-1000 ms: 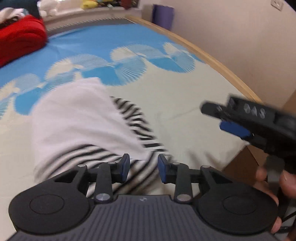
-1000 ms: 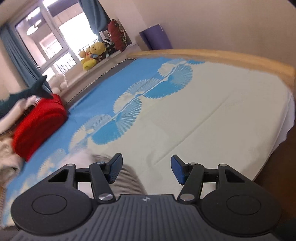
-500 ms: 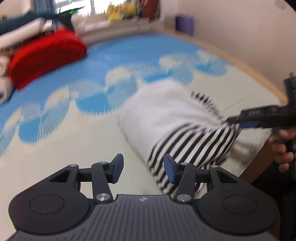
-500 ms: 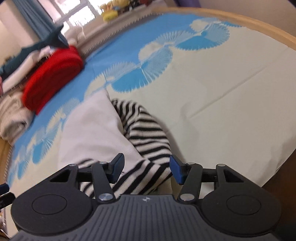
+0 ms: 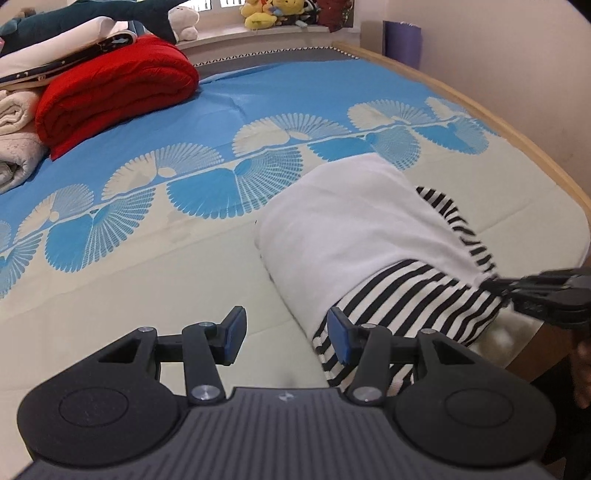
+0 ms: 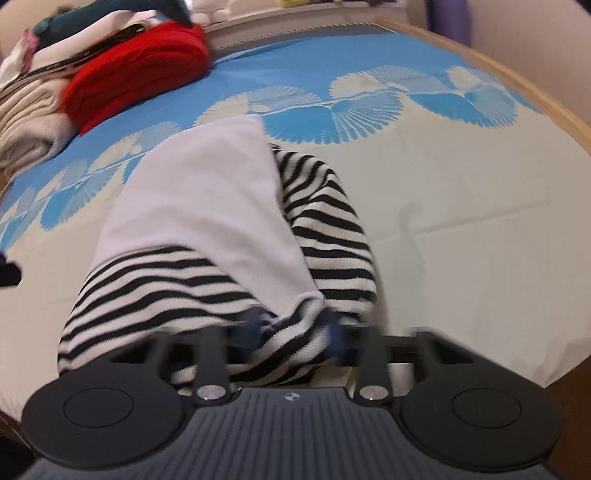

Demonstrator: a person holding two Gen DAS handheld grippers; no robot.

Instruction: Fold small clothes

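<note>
On a bed spread with a blue-and-cream fan-patterned sheet (image 5: 192,236), we are working a small garment (image 5: 354,236), white above and black-and-white striped below, lying folded near the sheet's near right corner. Our right gripper (image 6: 295,325) is pinching a bunched corner of the striped hem; its jaws have just been closing, and the cloth is gathered between the blue pads, though motion blur is softening the fingers. From the left wrist view, that same gripper (image 5: 495,285) is reaching in from the right edge, its tips meeting the fabric where white and stripes join. Our left gripper (image 5: 284,332) is hanging just over the sheet at the garment's near left edge, jaws standing spread with nothing between them; its right-hand pad is overlapping the striped hem in the picture, and we cannot tell whether it is touching. At the far left, a folded red quilt (image 5: 110,85) is sitting beside cream blankets (image 5: 14,125), with plush toys (image 5: 266,14) lining the windowsill.
</note>
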